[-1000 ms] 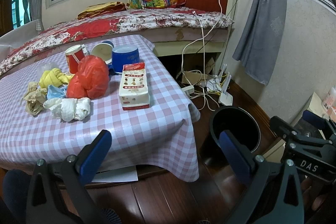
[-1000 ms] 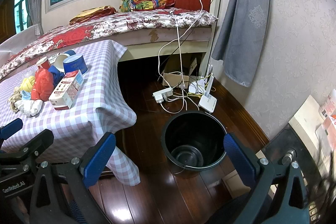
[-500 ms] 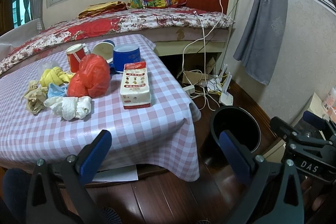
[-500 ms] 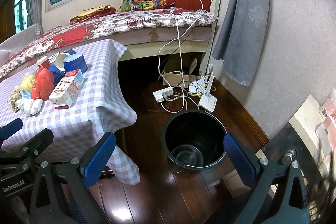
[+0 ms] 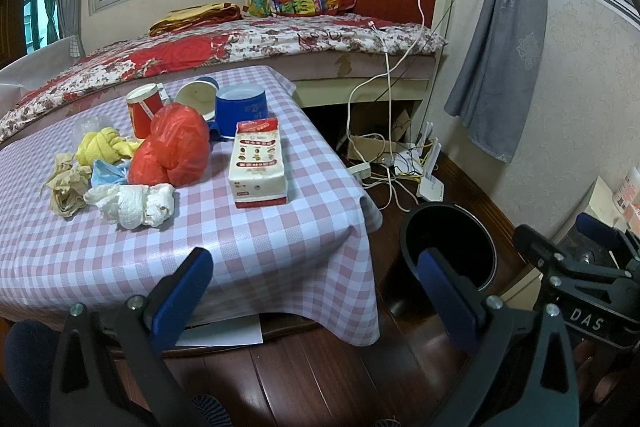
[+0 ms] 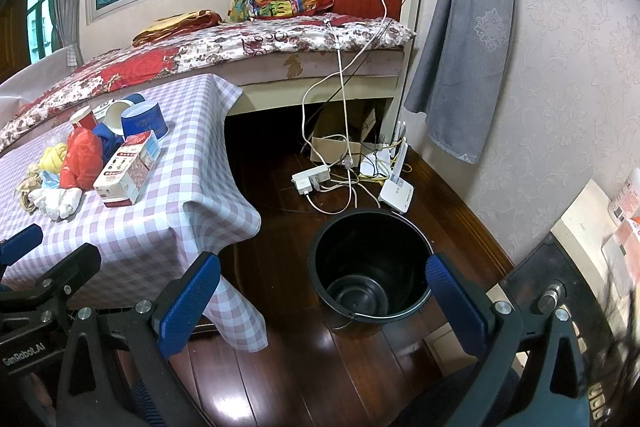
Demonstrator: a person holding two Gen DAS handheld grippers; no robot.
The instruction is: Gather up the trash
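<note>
Trash lies on a checked tablecloth [image 5: 256, 251]: a red plastic bag [image 5: 176, 147], a white crumpled paper wad [image 5: 134, 201], a yellow wad [image 5: 102, 146], a brown wad [image 5: 66, 185], a blue scrap [image 5: 108, 173], a red and white carton [image 5: 258, 163], a red cup [image 5: 142, 109] and blue cups [image 5: 242, 109]. A black bucket [image 6: 370, 267] stands on the floor right of the table; it also shows in the left wrist view [image 5: 448, 247]. My left gripper [image 5: 316, 291] is open and empty before the table's front edge. My right gripper [image 6: 324, 299] is open and empty above the floor near the bucket.
A bed [image 5: 280, 43] stands behind the table. Cables, a power strip [image 6: 310, 179] and a router [image 6: 396, 189] lie on the wood floor beyond the bucket. A grey curtain [image 6: 460, 35] hangs at the right wall. Boxes [image 6: 588, 227] stand at the far right.
Both views have shifted only very slightly. Nothing on the table has moved and both grippers stay open.
</note>
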